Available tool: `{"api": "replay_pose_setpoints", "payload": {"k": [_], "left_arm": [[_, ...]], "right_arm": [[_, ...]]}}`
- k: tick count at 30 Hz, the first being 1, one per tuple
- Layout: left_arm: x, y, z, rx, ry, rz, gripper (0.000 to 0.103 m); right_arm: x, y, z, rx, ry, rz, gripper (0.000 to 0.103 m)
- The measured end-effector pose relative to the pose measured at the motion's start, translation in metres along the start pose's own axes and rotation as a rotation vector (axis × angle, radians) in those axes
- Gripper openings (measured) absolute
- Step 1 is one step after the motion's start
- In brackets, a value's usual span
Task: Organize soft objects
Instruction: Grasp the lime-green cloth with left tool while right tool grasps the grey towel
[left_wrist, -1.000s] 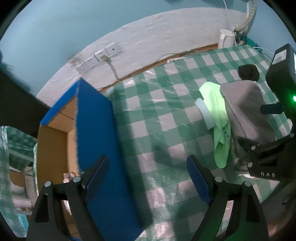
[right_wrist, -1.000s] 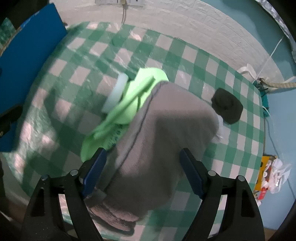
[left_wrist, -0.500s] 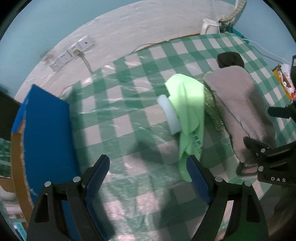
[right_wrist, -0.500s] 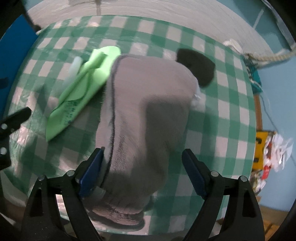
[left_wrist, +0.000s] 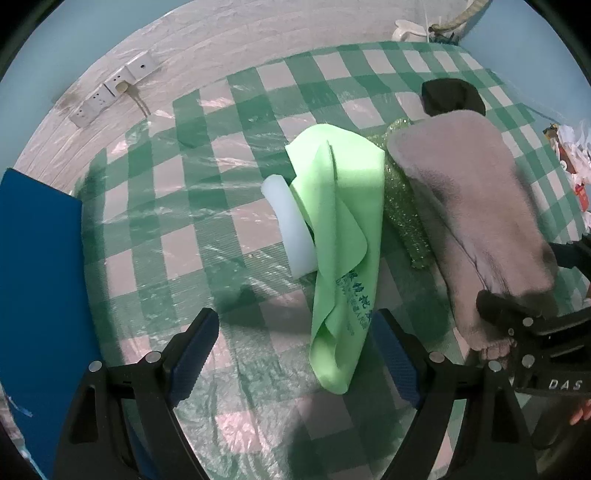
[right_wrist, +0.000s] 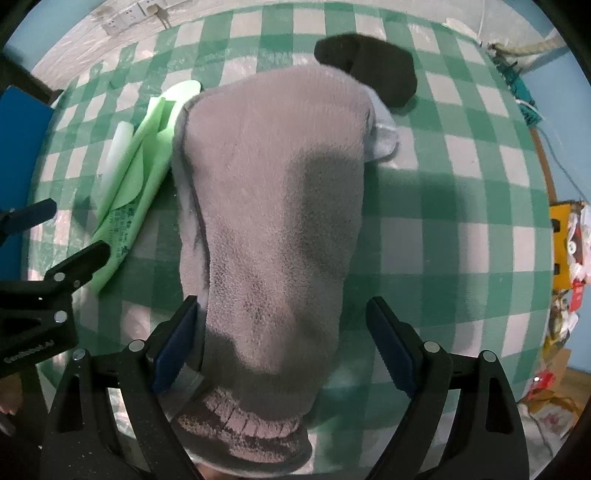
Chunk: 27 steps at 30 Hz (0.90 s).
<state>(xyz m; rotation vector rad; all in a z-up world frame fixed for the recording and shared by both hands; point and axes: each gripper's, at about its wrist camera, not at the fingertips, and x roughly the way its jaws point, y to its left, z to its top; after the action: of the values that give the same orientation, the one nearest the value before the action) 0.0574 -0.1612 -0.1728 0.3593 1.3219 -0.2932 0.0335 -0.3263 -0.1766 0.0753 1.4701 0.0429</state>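
Observation:
A grey fleece piece (right_wrist: 273, 206) lies lengthwise on the checked table (right_wrist: 461, 236). My right gripper (right_wrist: 284, 347) points down over its near end. Its jaws are opening with the fleece between them: the left pad sits at the fleece's edge and the right pad stands apart. A light green cloth (left_wrist: 340, 229) is draped over a white foam block (left_wrist: 291, 229), beside a glittery green piece (left_wrist: 402, 214). My left gripper (left_wrist: 295, 354) is open above the table, with the cloth's lower end just inside its right finger. A black soft item (right_wrist: 369, 66) lies behind the fleece.
A blue box flap (left_wrist: 37, 277) stands at the table's left edge. Wall sockets (left_wrist: 110, 92) sit on the back wall. A pale blue cloth (right_wrist: 384, 136) peeks from under the fleece. Bags and packets (right_wrist: 569, 251) crowd the floor beyond the table's right edge.
The left gripper has swung away from the blue box to the green cloth and come lower. The right gripper has moved along the grey fleece, rolled, and spread its jaws a little.

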Motion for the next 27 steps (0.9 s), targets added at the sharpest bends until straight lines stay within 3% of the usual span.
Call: {"api": "replay_pose_setpoints", "payload": {"k": [8, 16, 19, 21, 22, 24, 27], "left_arm": [[0.020, -0.005, 0.007, 0.005, 0.036, 0.002, 0.086], [0.022, -0.009, 0.010, 0.008, -0.002, -0.028, 0.084], [0.020, -0.010, 0.008, 0.007, -0.018, -0.056, 0.068], [0.017, -0.012, 0.006, 0.011, -0.033, -0.055, 0.045], [0.016, -0.012, 0.005, 0.014, -0.037, -0.057, 0.039], [0.012, -0.016, 0.001, 0.017, -0.036, -0.063, 0.011], [0.011, -0.012, -0.001, 0.011, -0.035, -0.073, 0.007]], "right_arm": [[0.007, 0.008, 0.000, -0.040, -0.002, 0.014, 0.088], [0.018, 0.023, -0.002, -0.064, -0.009, 0.022, 0.081], [0.019, 0.033, -0.002, -0.085, -0.019, 0.029, 0.070], [0.016, 0.036, -0.003, -0.094, -0.024, 0.046, 0.062], [0.016, 0.039, -0.003, -0.095, -0.024, 0.054, 0.056], [0.015, 0.043, -0.002, -0.109, -0.024, 0.064, 0.050], [0.011, 0.050, -0.001, -0.128, -0.034, 0.065, 0.038]]}}
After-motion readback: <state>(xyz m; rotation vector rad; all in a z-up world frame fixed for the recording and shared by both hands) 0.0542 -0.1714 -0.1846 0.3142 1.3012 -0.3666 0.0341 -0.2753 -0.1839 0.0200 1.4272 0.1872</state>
